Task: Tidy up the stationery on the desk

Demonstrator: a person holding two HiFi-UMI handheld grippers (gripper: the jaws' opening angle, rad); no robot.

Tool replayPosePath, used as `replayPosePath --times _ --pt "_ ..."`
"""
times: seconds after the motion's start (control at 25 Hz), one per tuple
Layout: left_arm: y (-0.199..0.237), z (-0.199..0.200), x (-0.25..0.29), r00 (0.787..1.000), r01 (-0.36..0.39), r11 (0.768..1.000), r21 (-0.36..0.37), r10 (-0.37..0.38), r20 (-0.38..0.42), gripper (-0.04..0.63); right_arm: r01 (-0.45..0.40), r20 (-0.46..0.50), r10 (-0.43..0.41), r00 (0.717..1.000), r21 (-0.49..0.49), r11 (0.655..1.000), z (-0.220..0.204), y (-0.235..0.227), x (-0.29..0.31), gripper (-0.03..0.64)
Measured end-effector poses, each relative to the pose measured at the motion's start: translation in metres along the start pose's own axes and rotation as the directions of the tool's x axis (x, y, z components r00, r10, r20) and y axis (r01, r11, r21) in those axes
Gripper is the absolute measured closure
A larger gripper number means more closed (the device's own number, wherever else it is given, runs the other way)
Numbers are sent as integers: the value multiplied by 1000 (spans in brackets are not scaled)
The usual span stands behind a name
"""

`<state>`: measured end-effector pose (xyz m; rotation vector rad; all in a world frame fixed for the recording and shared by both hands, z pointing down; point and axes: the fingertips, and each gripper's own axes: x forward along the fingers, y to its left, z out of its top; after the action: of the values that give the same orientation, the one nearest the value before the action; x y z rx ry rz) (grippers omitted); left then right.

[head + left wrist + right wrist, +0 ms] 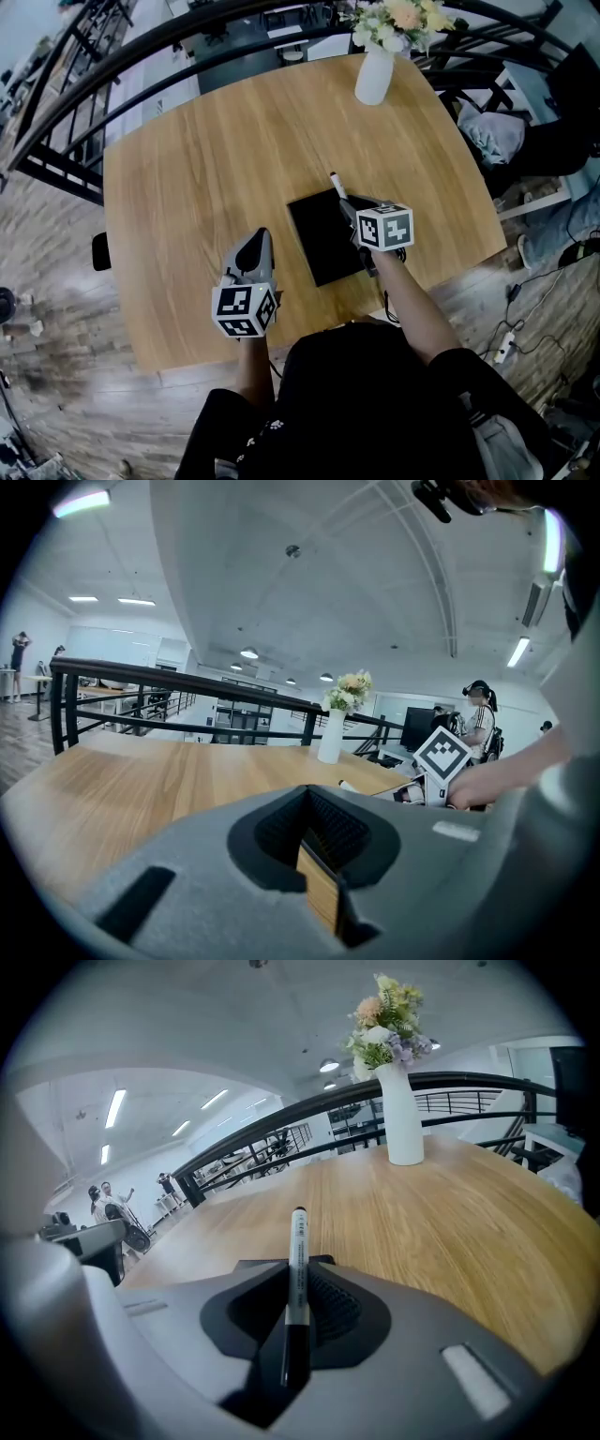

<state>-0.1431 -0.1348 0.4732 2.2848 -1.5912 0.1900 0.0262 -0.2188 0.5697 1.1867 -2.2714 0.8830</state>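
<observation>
A: Which step is judged to be in hand?

B: The carrying of a picked-up marker (298,1269). It is clamped between the fingers (342,1307) of the right gripper (298,1312), which are closed only as far as the barrel allows. The left gripper (309,846) is seen fully closed with nothing held, low over the near part of the worktop (206,169).

A: Where is the marker, and how is it laid?

B: It is held over the far edge of the black pad (323,234). Its long axis runs along the gripper's own line. The dark end is gripped, and the white barrel is pointed away from the person, towards the vase (373,75) side.

A: What is called for next?

B: A resting place must be chosen, probably on or beside the pad. The marker should be lowered flat before it is released, as rolling is likely.
</observation>
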Motion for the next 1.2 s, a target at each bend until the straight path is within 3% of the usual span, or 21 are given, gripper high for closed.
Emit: replayPosePath --times 0.6,1.2 --pt "-25 -3 15 1000 14 1000 20 -14 -25 601 25 -41 -24 999 44 999 -27 -36 -15 538" --pt "-24 -6 8 999 -12 1000 20 13 -33 601 28 -81 -22 996 75 997 -52 -42 -15 538"
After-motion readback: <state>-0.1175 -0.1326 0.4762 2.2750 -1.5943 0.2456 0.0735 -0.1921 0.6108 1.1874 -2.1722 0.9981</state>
